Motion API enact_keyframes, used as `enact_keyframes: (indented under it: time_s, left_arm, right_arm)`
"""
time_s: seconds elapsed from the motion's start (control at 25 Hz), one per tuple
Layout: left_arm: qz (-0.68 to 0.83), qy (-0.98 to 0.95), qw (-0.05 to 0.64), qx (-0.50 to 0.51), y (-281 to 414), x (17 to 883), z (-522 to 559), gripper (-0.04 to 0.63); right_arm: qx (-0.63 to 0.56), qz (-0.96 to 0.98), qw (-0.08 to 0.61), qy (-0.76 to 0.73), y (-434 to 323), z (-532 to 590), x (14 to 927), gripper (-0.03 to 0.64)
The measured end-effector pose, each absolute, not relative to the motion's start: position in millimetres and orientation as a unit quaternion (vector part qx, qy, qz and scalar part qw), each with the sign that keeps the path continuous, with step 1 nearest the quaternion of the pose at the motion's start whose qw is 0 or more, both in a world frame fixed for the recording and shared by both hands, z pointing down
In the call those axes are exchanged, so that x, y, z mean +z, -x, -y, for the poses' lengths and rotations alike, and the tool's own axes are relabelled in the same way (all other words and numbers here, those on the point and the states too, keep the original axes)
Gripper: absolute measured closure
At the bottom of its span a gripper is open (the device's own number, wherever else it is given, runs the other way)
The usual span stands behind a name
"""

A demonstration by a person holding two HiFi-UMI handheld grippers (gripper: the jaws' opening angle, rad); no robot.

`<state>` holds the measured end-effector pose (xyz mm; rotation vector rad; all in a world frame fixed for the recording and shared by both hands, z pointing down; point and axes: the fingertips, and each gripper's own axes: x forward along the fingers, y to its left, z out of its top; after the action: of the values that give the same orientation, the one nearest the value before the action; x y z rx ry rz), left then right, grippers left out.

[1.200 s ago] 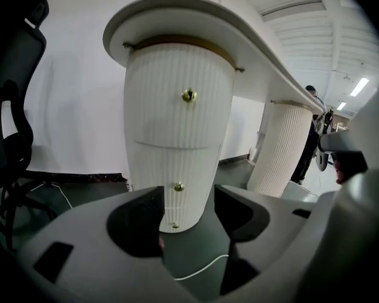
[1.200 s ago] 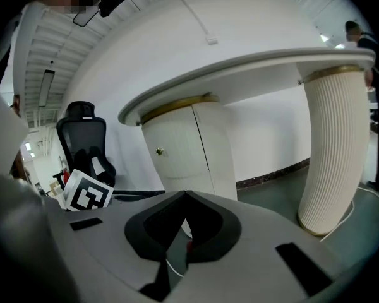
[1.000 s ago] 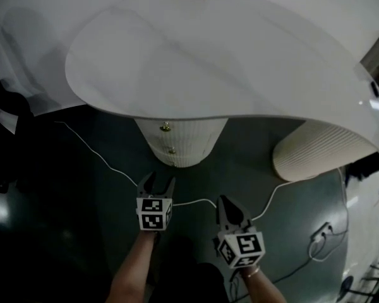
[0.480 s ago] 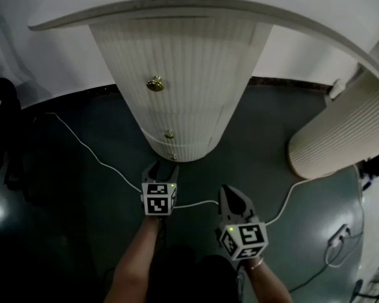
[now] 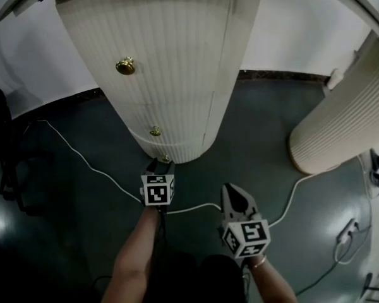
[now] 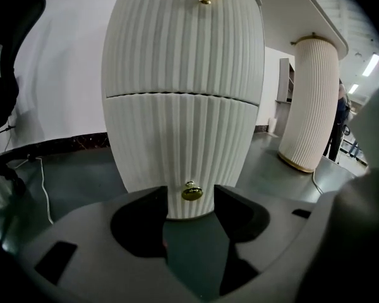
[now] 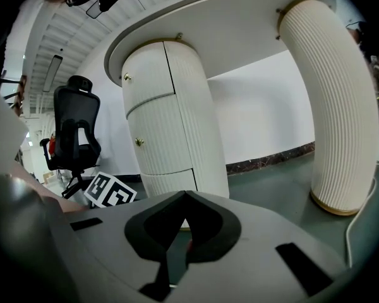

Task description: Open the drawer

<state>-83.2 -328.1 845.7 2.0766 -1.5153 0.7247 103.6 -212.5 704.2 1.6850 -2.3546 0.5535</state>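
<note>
A white fluted pedestal (image 5: 170,74) under the tabletop carries stacked curved drawers, each with a brass knob. The top knob (image 5: 125,65), the middle knob (image 5: 155,131) and the lowest knob (image 5: 166,158) line up down its front. My left gripper (image 5: 160,164) is open right at the lowest knob. In the left gripper view that knob (image 6: 191,192) sits between the two jaw tips, and the left gripper (image 6: 189,194) does not touch it. My right gripper (image 5: 235,196) hangs back to the right, shut and empty, with its jaws (image 7: 185,196) pressed together.
A second fluted column (image 5: 341,125) stands at the right. A white cable (image 5: 88,166) runs across the dark green floor under both grippers. A black office chair (image 7: 79,128) stands left of the pedestal. A white wall with a dark skirting lies behind.
The head view has dropped from above the tabletop to below it, so the drawer fronts now show. My left gripper has moved forward to the lowest knob. The right gripper stays shut.
</note>
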Motion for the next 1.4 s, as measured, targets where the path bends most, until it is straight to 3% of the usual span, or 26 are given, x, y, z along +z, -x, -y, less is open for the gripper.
enact_keyframes:
  time_s: [0.28, 0.36, 0.6, 1.4]
  left_arm:
    - [0.551, -0.753, 0.231, 0.275, 75.3, 857.1, 344.6, 0.377]
    - [0.562, -0.746, 0.235, 0.270, 78.6, 859.6, 347.3, 0.431]
    - [0.559, -0.745, 0.241, 0.273, 74.4, 858.1, 343.5, 0.492]
    - [0.537, -0.751, 0.245, 0.297, 82.0, 859.4, 287.4, 0.495]
  right_arm:
    - [0.196, 0.783, 0.099, -0.582, -107.5, 208.7, 718.8, 0.614]
    - [0.195, 0.783, 0.102, -0.581, -106.2, 208.8, 719.7, 0.614]
    - [0.191, 0.782, 0.110, -0.583, -107.6, 204.7, 719.9, 0.614]
    - [0.177, 0.787, 0.105, -0.582, -110.5, 185.1, 707.0, 0.614]
